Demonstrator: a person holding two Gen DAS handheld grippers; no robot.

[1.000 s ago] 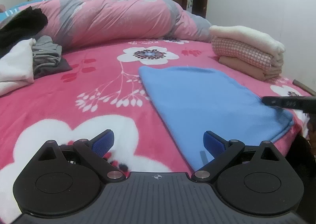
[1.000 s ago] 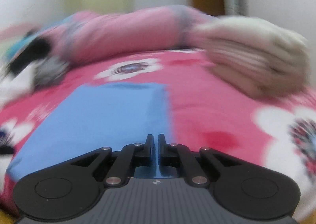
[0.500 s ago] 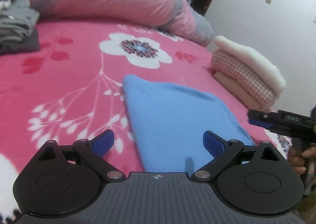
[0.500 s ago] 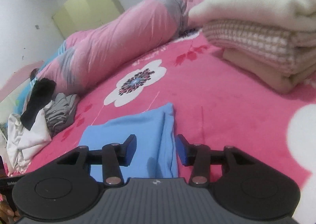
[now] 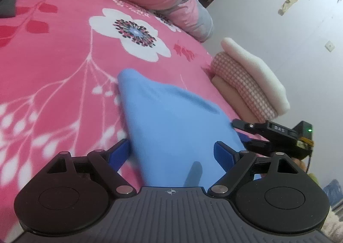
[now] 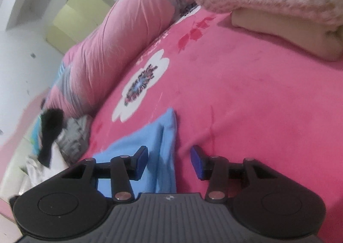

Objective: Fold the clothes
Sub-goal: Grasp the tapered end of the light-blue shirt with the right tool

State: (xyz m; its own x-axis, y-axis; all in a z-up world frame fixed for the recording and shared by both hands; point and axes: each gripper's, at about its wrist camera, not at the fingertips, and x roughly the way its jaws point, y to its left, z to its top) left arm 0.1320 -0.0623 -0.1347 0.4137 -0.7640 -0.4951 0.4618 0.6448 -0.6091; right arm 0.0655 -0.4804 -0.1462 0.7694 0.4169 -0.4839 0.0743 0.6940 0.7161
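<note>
Both grippers (image 5: 171, 153) tilted over blue cloth (image 5: 175, 118)

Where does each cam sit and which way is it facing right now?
Left wrist: behind the left gripper, jaws closing around the blue garment; looks across the bed toward the folded stack; right gripper shows.
Right wrist: behind the right gripper, open over the garment's edge; faces the rolled quilt.
Shared: garment, bed, stack, quilt.
</note>
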